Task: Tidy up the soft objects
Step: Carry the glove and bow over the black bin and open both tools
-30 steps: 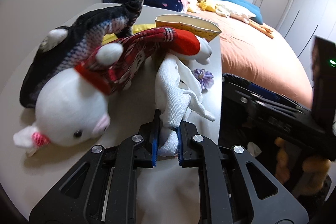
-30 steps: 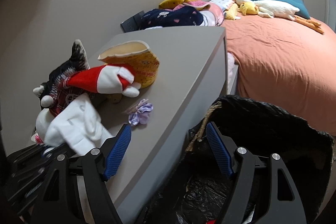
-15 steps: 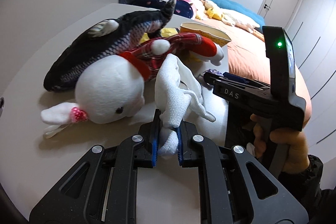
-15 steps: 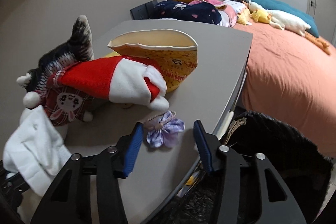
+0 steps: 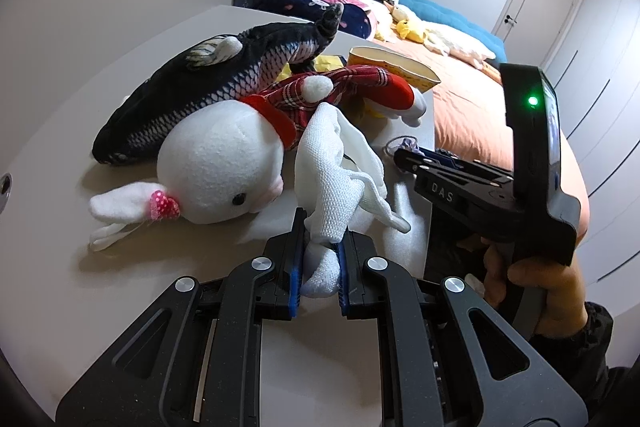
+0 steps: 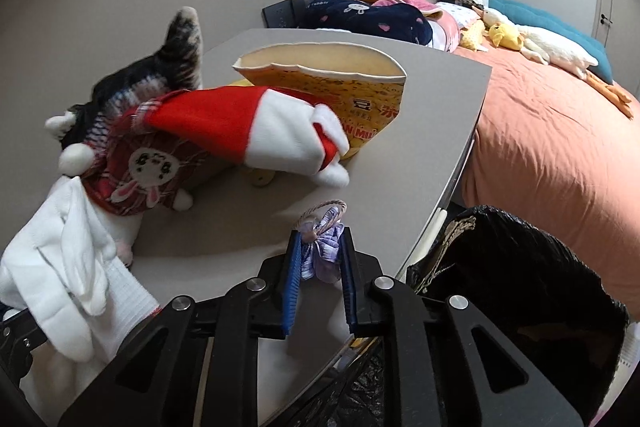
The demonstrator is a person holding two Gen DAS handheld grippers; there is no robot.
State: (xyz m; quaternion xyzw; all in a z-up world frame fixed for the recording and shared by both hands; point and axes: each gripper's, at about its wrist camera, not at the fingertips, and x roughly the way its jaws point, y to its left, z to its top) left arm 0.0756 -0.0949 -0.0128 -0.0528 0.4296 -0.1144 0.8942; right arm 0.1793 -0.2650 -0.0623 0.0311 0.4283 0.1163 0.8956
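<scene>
Step in hand, as I read it: right gripper [image 6: 318, 259] picking up the purple scrunchie [image 6: 322, 251] from the table [image 6: 432, 107] near its edge. To do it well, let the jaws finish closing on the fabric bulk, not on the thin cord loop sticking out toward the cup [image 6: 340, 87]; the loop would likely slip. Lift straight up before moving, so it clears the table edge and doesn't drag. The black bin bag [image 6: 520, 275] sits just beside the table, a possible drop spot, cannot confirm.

Right gripper: jaws closing, nearly together, scrunchie between the blue pads and pads touching it on both sides.

Left gripper [image 5: 319, 259]: jaws narrow, clamped on the white cloth [image 5: 332, 163], which bunches up above the pads, held over the table just beside the bunny [image 5: 216, 167]. Keep that hold steady while the right works.

Fish plush [image 5: 208, 83] lies behind the bunny, touching it. Neither is gripped.
</scene>
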